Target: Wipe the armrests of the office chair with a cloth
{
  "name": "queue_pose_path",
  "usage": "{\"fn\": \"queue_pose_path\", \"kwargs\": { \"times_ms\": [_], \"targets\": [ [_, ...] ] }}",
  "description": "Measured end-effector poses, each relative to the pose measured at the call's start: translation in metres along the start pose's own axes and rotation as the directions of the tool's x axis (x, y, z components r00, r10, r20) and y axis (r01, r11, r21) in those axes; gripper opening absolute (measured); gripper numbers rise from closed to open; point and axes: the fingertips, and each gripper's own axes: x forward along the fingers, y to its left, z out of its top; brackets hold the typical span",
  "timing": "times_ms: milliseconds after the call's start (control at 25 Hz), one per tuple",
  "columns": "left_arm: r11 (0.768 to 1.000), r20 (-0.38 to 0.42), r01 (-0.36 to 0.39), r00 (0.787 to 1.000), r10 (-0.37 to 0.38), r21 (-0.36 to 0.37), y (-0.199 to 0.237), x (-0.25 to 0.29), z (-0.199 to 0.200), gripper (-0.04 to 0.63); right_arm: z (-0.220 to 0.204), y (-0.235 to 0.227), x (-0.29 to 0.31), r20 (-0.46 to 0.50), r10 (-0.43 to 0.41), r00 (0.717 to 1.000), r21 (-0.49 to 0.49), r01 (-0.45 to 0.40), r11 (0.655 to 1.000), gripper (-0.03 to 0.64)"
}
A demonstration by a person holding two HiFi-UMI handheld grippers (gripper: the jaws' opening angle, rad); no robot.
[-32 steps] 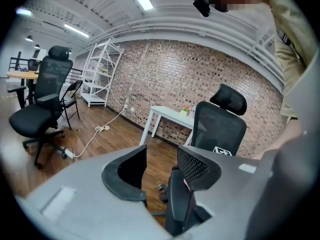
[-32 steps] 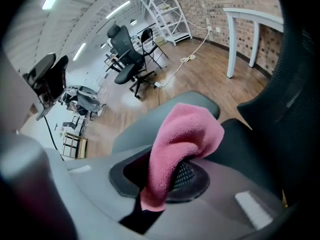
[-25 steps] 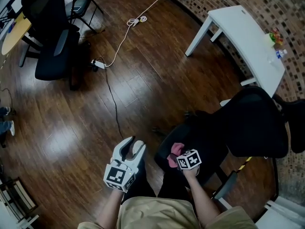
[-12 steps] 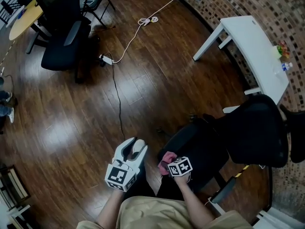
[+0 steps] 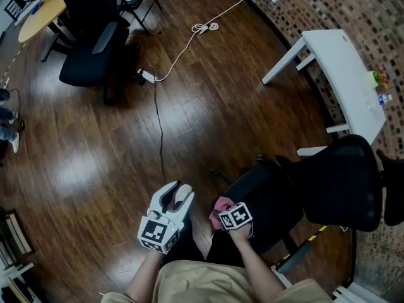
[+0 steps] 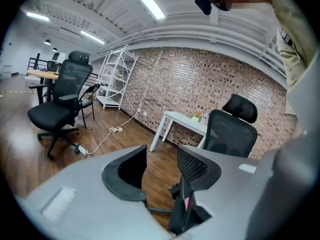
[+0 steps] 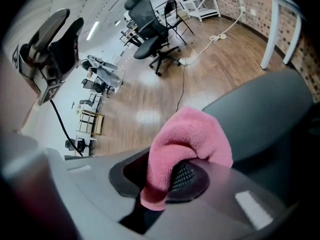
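I am gripping the pink cloth [image 7: 187,139] in my right gripper [image 7: 161,176], its jaws clenched on a fold, with the rest of the cloth bulging up and over the right-hand pad. In the head view the cloth [image 5: 219,205] is showing just beyond that gripper [image 5: 227,214], right at the near edge of the black office chair [image 5: 268,197]. The dark rounded surface [image 7: 260,111] lying behind the cloth is, I think, part of that chair, though I cannot tell whether it is an armrest pad or the seat edge. One armrest [image 5: 294,255] is sticking out on the chair's far side, well apart from the cloth. The chair's backrest [image 5: 338,182] is standing to the right of the seat.

I am holding my left gripper [image 5: 175,196] beside the right one, over the wooden floor [image 5: 95,163], with its jaws released and nothing between them. Its own view is showing those jaws [image 6: 161,166] apart, with floor and the chair [image 6: 230,134] beyond them.

Farther out, a white table [image 5: 341,74] is standing by the brick wall [image 5: 353,11], a cable [image 5: 158,125] is trailing across the floor, and another black chair [image 5: 95,49] is sitting at the upper left.
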Motion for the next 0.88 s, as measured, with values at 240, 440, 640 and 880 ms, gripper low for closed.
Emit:
{"fn": "queue_pose_path", "kwargs": {
  "times_ms": [240,440,640,880],
  "targets": [
    [1.0,0.002,0.012,1.0,-0.012,0.001,-0.004,0.001,0.002,0.184,0.047,-0.003,0.011,0.009,-0.023,1.0,-0.043,0.023,0.999,0.051],
    [1.0,-0.005,0.021,1.0,-0.021,0.006,-0.005,0.004,0.002,0.184,0.081,-0.023,0.005,-0.008,-0.057,0.998,-0.094,0.056,0.994,0.052],
    [1.0,-0.015,0.029,0.999,-0.029,0.005,-0.006,0.004,0.005,0.183,0.102,-0.075,-0.017,-0.03,-0.159,0.987,-0.197,0.15,0.969,0.054],
    [0.999,-0.044,0.03,0.999,-0.029,0.013,-0.004,0.005,-0.003,0.184,0.125,-0.141,-0.06,0.008,-0.259,0.966,-0.211,0.255,0.944,0.054]
  ]
}}
